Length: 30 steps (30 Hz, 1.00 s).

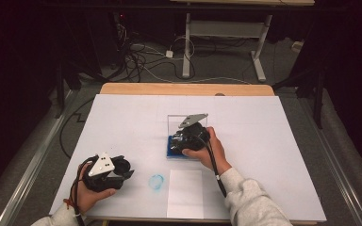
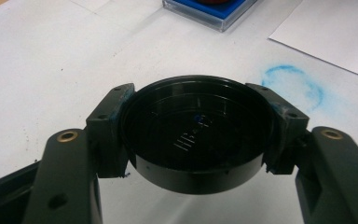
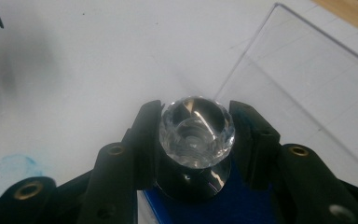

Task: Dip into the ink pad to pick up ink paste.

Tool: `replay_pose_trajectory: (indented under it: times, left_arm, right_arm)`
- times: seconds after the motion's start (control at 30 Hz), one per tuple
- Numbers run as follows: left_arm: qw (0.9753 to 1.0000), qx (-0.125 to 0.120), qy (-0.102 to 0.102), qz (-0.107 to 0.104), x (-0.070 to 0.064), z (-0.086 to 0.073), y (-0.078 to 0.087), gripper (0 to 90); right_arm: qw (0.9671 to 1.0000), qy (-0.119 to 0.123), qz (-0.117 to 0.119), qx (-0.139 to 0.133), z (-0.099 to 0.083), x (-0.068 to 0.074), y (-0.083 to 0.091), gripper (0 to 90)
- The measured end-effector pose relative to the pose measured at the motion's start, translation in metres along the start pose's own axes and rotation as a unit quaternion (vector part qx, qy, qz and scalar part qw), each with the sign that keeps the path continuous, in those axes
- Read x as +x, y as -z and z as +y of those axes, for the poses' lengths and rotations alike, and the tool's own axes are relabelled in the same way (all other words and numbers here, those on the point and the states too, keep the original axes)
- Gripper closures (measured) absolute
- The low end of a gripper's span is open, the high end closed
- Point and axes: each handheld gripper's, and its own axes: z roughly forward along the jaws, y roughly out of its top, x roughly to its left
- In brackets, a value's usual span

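Note:
A round stamp with a clear faceted knob and a black body stands on a blue ink pad. My right gripper is shut on the knob, one jaw on each side. In the high view that gripper sits over the blue pad at the table's middle. The pad's clear lid stands open behind it. My left gripper is shut on a shallow round black cap, hollow side up. It is held near the front left.
A blue ring-shaped stamp mark lies on the white table cover, between the hands. A white sheet of paper lies at the front edge, right of the mark. Cables and a desk frame are on the floor beyond the table.

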Motion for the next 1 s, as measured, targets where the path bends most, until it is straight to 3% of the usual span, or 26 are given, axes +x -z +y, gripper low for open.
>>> replay_pose_trajectory:
  times: [0.27,0.6,0.73,1.0]
  left_arm:
    - [1.0,0.003,-0.005,-0.005,-0.0017,0.0001,-0.0009,36.2]
    - [0.9999,0.004,-0.007,-0.007,-0.0018,0.0005,-0.0013,36.2]
    - [1.0,-0.001,-0.004,-0.003,-0.0019,0.0009,-0.0002,36.2]
    - [0.9999,0.002,-0.009,-0.004,-0.0034,0.002,-0.0016,36.2]
  right_arm:
    - [0.9997,0.02,-0.009,0.008,0.0012,0.0018,-0.0007,56.9]
    - [0.9993,0.018,-0.029,0.012,0.0015,0.008,-0.0011,56.9]
    - [0.9996,0.012,-0.022,0.009,0.0003,0.0047,-0.0012,56.9]
    - [0.9993,0.017,-0.031,0.015,0.0016,0.0073,-0.0018,56.9]
